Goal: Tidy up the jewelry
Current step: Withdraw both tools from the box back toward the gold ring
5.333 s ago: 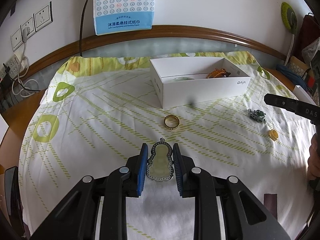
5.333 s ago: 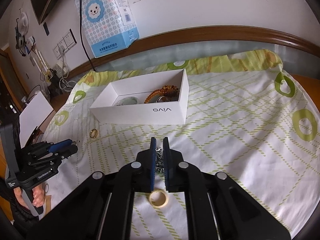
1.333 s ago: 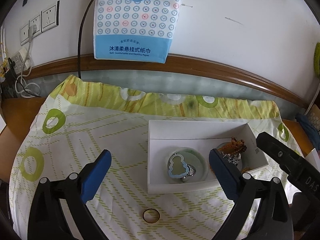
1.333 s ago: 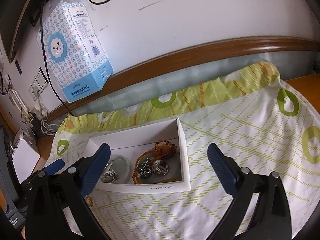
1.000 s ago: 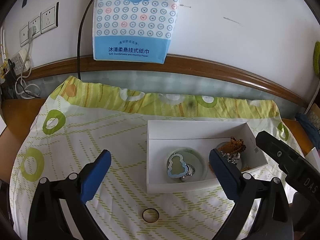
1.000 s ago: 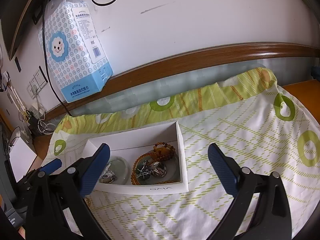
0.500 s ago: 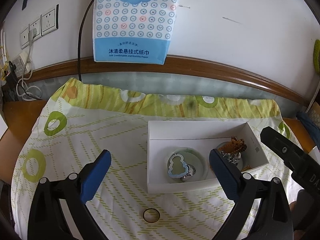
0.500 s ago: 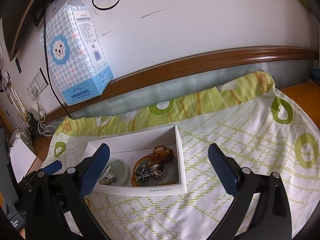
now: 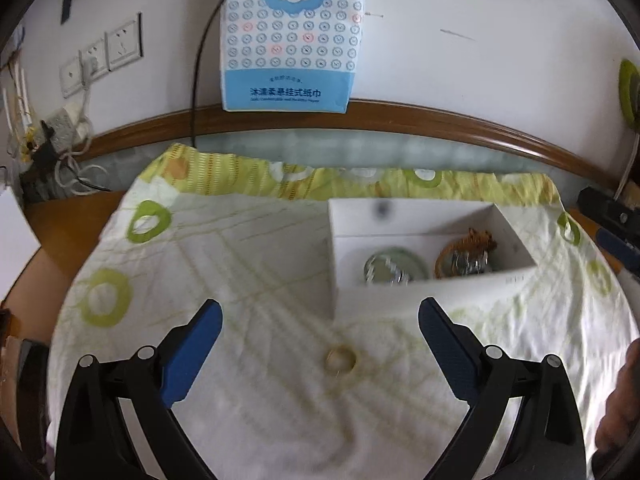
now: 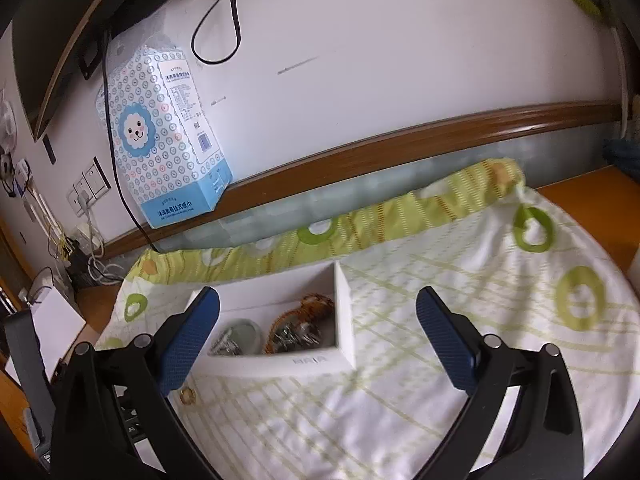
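Since half a second ago, we have drawn the left gripper [image 9: 320, 320] back from the white box [image 9: 424, 296], so the gold ring [image 9: 340, 359] now lies on the cloth [image 9: 248, 264] between its jaws, which stand wide apart and empty. We see the box at 1 o'clock of the ring, holding the pendant [image 9: 386, 270] and beads [image 9: 466, 254]. Our right gripper [image 10: 318, 324] hangs with jaws equally wide apart, the box at 11 o'clock.
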Motion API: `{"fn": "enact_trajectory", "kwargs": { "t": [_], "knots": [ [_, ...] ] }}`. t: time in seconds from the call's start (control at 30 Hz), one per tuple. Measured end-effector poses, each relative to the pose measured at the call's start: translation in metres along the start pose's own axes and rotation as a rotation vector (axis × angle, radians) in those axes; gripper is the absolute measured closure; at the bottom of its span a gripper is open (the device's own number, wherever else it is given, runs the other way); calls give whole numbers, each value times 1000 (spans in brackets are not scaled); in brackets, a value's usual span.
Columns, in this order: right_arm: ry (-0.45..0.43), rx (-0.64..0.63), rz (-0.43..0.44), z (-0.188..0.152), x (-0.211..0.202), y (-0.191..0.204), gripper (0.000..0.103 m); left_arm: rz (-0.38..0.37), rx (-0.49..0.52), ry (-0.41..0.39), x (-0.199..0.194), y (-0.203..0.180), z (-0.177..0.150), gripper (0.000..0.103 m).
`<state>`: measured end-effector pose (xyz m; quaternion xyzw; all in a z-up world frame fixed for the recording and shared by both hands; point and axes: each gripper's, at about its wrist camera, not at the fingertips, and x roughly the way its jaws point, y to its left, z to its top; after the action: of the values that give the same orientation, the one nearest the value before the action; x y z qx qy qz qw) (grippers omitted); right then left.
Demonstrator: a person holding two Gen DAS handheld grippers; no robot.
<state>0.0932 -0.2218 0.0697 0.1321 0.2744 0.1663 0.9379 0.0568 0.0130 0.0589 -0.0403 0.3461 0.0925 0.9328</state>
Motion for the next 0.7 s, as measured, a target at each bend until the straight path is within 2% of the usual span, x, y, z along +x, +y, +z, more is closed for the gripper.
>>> {"fn": "enact_trajectory", "kwargs": {
  "t": [0.17, 0.33, 0.37, 0.43, 0.7],
  "knots": [
    [12, -77, -39, -33, -25, -1, 5, -42, -21, -6, -19, -1, -34, 4],
    [49, -169, -98, -72, -30, -5, 5, 13, 69, 53, -13, -14, -56, 4],
    [106, -166, -93, -74, -24, -7, 5, 16, 82, 57, -12, -16, -56, 4],
    [132, -150, -60, -75, -20, -9, 5, 31, 96, 66, -8, -18, -58, 4],
    [165, -195, -58, -80, -16, -1, 5, 42, 110, 80, -6, -20, -59, 4]
  ]
}}
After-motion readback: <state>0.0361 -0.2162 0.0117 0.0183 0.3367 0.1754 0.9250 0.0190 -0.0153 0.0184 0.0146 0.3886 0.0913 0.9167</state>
